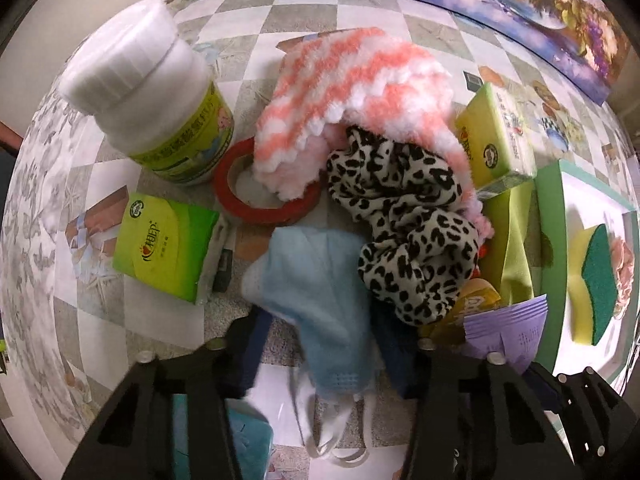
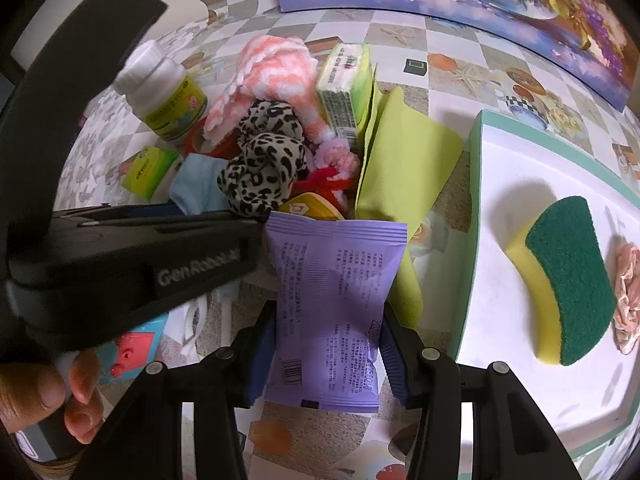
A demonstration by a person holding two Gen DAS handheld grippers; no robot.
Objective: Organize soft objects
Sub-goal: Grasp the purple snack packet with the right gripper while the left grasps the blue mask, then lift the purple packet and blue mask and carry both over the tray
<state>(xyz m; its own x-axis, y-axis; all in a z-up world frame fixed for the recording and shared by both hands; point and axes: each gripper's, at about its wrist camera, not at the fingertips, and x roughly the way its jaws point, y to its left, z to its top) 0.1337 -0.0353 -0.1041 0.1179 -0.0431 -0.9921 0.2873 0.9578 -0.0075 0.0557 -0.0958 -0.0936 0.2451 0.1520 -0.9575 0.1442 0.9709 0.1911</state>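
Note:
A pile of soft things lies on the checkered table: a pink and white knitted piece [image 1: 352, 92], a leopard-print scrunchie [image 1: 404, 224] and a light blue face mask [image 1: 324, 296]. My left gripper [image 1: 320, 356] is open, its jaws either side of the mask. My right gripper [image 2: 326, 344] is shut on a purple packet [image 2: 332, 300], held above the table beside the pile. A yellow and green sponge [image 2: 564, 280] lies on the white tray [image 2: 500, 152] to the right. The left gripper's body [image 2: 120, 264] shows in the right wrist view.
A white bottle [image 1: 160, 100], a red tape roll [image 1: 240, 200], green tissue packs [image 1: 164, 244] [image 1: 496, 136] and a lime cloth [image 2: 404, 160] lie around the pile. A pink fabric flower [image 2: 628, 296] lies on the tray. A floral painting [image 1: 520, 8] stands behind.

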